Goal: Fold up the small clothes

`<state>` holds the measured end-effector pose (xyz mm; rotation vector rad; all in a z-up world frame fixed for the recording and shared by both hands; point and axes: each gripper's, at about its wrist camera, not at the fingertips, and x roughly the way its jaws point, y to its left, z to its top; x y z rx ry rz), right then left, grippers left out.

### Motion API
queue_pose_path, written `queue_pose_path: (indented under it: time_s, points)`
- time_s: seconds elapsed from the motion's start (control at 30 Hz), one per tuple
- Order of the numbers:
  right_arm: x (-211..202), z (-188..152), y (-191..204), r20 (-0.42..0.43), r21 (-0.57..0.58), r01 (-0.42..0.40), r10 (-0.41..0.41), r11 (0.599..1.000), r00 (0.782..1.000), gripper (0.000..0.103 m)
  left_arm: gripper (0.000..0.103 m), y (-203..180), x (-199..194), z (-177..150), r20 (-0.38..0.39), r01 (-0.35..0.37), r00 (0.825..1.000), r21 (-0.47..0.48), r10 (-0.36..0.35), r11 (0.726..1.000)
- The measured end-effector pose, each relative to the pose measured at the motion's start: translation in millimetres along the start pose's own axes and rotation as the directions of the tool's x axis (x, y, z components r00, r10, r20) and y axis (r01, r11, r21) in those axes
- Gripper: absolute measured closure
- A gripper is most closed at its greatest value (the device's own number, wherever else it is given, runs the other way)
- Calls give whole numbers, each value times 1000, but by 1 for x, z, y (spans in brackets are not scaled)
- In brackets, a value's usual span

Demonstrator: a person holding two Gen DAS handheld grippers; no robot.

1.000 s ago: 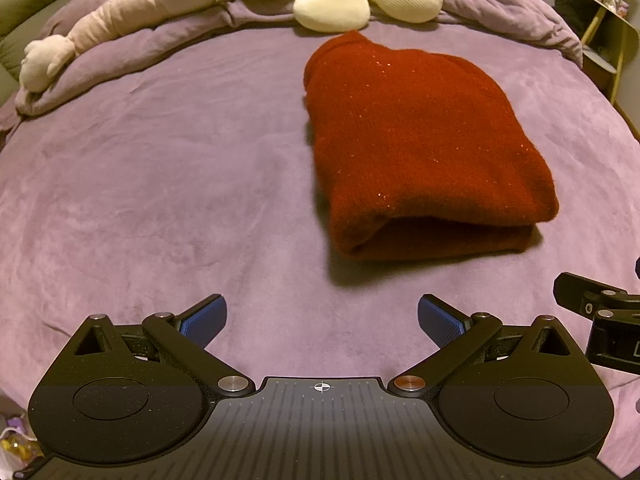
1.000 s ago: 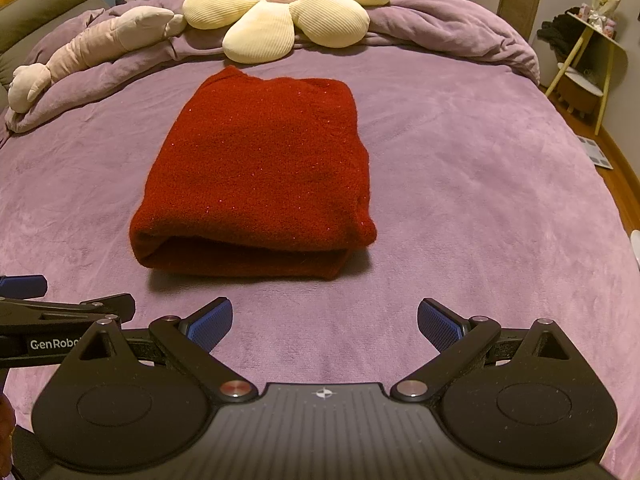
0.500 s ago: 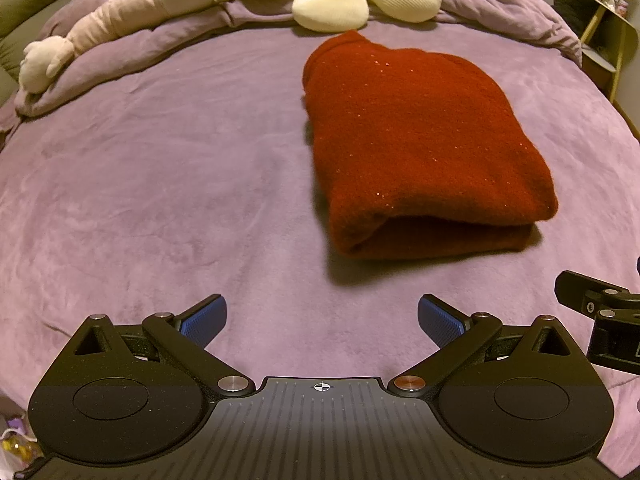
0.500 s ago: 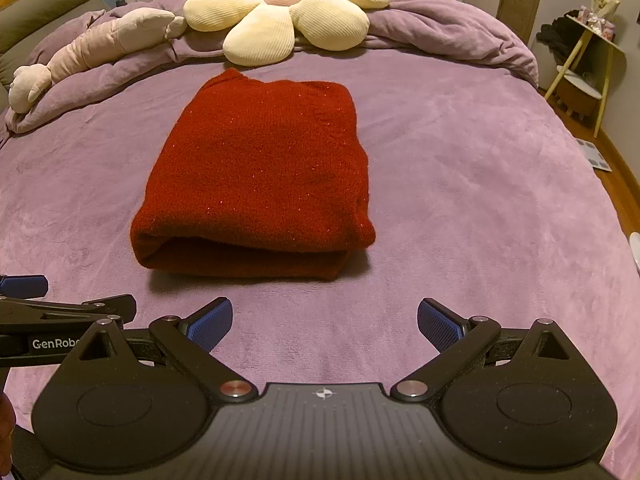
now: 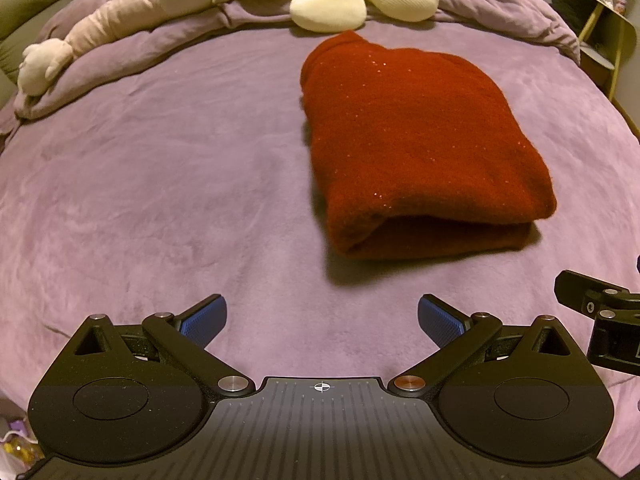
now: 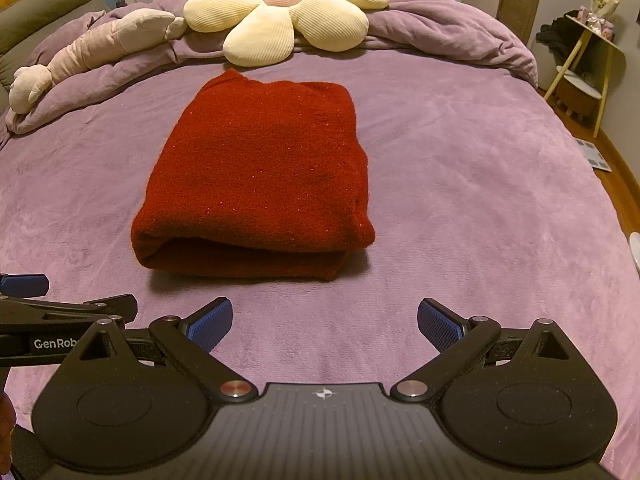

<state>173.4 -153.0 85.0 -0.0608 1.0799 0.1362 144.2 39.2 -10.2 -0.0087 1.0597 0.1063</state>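
Folded red knit sweater [image 6: 256,176] rests below the flower pillow [image 6: 288,12]; soft, floppy, best pinched at corners; left gripper [image 5: 322,320] and right gripper [image 6: 324,322] released, empty.

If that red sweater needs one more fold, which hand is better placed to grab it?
Probably the right hand-held gripper: open, with the folded red sweater nearly straight ahead. From the left hand-held gripper, also open, the sweater sits off to the right.

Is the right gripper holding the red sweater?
No. The right gripper is open and empty, short of the folded red sweater on the bed.
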Motion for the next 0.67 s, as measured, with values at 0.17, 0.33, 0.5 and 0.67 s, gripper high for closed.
queue_pose_path:
  time_s: [0.17, 0.33, 0.5, 0.67]
  points:
    - [-1, 0, 0, 2, -2, 1, -1, 1000, 1000, 4, 0, -1, -1, 0, 6, 6, 1000, 5, -6, 1000]
    - [-1, 1, 0, 2, -3, 4, -4, 1000, 1000, 4, 0, -1, -2, -2, 10, -3, 1000, 16, 2, 1000]
    - [-2, 1, 0, 4, -5, 3, -3, 1000, 1000, 4, 0, 0, 0, 1, 2, -14, 1000, 16, 14, 1000]
    - [-2, 2, -1, 5, -5, 4, -4, 1000, 1000, 4, 0, 1, 1, 3, -18, -6, 1000, 13, 6, 1000]
